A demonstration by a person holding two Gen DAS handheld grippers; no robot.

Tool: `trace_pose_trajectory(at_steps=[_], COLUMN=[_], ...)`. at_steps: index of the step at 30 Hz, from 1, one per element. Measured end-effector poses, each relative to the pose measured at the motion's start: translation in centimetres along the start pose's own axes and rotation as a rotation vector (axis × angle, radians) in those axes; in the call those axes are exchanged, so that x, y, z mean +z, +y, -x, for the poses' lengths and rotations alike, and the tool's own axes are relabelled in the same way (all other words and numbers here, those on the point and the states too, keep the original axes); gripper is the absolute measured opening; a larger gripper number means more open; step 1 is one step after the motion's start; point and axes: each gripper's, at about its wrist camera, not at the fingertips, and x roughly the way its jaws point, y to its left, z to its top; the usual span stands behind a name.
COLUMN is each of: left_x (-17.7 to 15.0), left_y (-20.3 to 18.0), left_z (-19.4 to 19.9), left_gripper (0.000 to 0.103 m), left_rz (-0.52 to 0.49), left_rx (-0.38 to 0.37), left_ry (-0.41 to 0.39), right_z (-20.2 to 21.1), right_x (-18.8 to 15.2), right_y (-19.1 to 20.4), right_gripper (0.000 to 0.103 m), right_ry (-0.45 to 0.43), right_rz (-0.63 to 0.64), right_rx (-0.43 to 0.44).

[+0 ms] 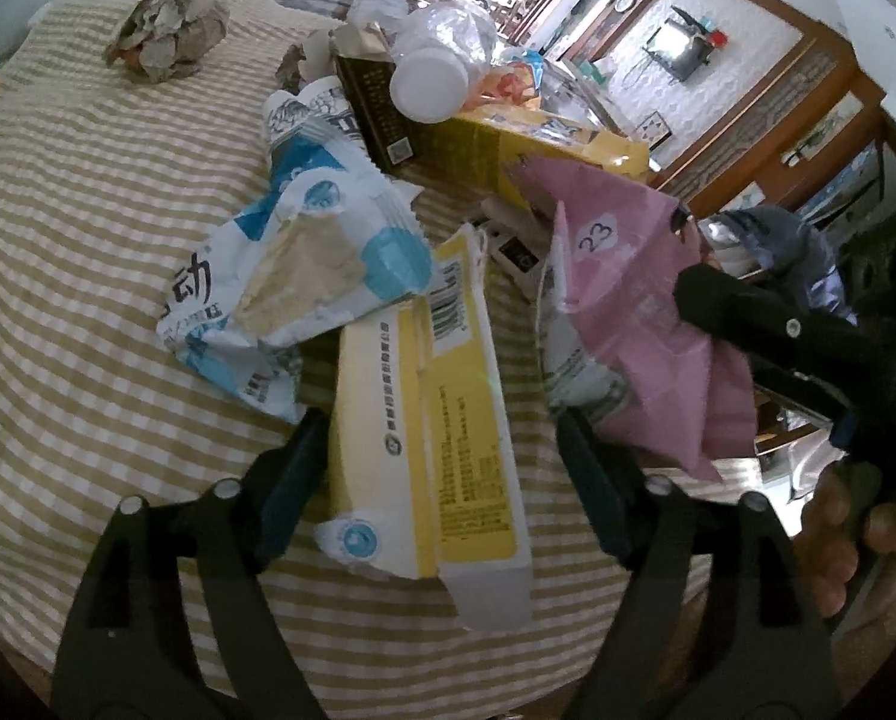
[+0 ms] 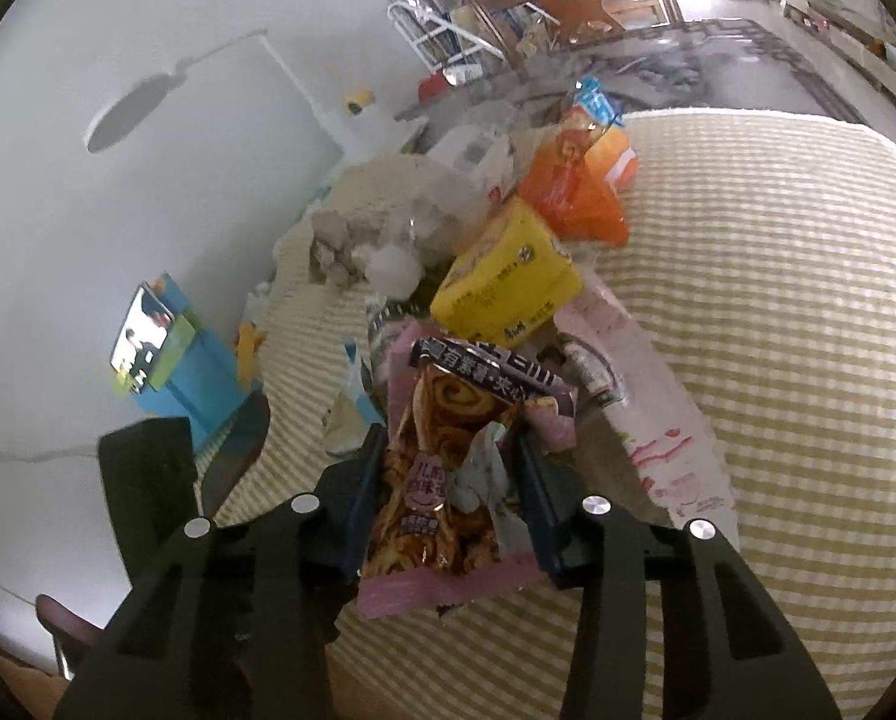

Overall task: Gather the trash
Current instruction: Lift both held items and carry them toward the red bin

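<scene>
Right wrist view: right claw [image 2: 448, 474] clamps pink wrapper [image 2: 441, 480] above striped table [image 2: 778, 360], next to trash pile [image 2: 508, 252]. Left claw [image 1: 441, 456] wide, straddling yellow box [image 1: 429, 420], pads not visibly pressing. Risks: thin wrapper slips from pads; box twists or tips if claw closes off-centre; blue-white bag [image 1: 303, 276] overlapping box drags along; claws collide, close together over pile.

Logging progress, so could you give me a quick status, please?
Left gripper open around yellow box. Right gripper shut on pink wrapper. Trash pile ahead.
</scene>
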Motion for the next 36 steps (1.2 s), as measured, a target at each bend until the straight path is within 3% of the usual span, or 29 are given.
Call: trace_pose_trajectory(at_steps=[14, 19, 23, 26, 28, 33, 36], left_x=[0.0, -0.3, -0.4, -0.5, -0.5, -0.8, -0.9], left_y=[0.5, 0.3, 0.1, 0.0, 0.0, -0.6, -1.1], left_z=[1.3, 1.1, 0.7, 0.5, 0.3, 0.8, 1.2], left_gripper=[0.076, 0.076, 0.075, 0.064, 0.048, 0.036, 0.034], left_rz=[0.022, 0.002, -0.019, -0.038, -0.043, -0.064, -0.093], left_rx=[-0.040, -0.033, -0.016, 0.006, 0.004, 0.000, -0.021], left_ry=[-0.033, -0.010, 0.005, 0.009, 0.020, -0.010, -0.026], right_z=[2.4, 3.8, 4.4, 4.7, 4.8, 5.3, 5.7], right_x=[0.8, 1.2, 1.3, 1.3, 1.2, 1.2, 1.2], right_y=[-1.0, -1.5, -1.7, -1.7, -1.6, -1.5, -1.5], right_gripper=[0.039, 0.039, 0.039, 0.039, 0.039, 0.039, 0.039], right_ry=[-0.125, -0.182, -0.199, -0.204, -0.209, -0.232, -0.250], right_rz=[-0.058, -0.090, -0.093, -0.091, -0.085, -0.075, -0.070], right_rx=[0.037, 0.108, 0.109, 0.111, 0.106, 0.105, 0.103])
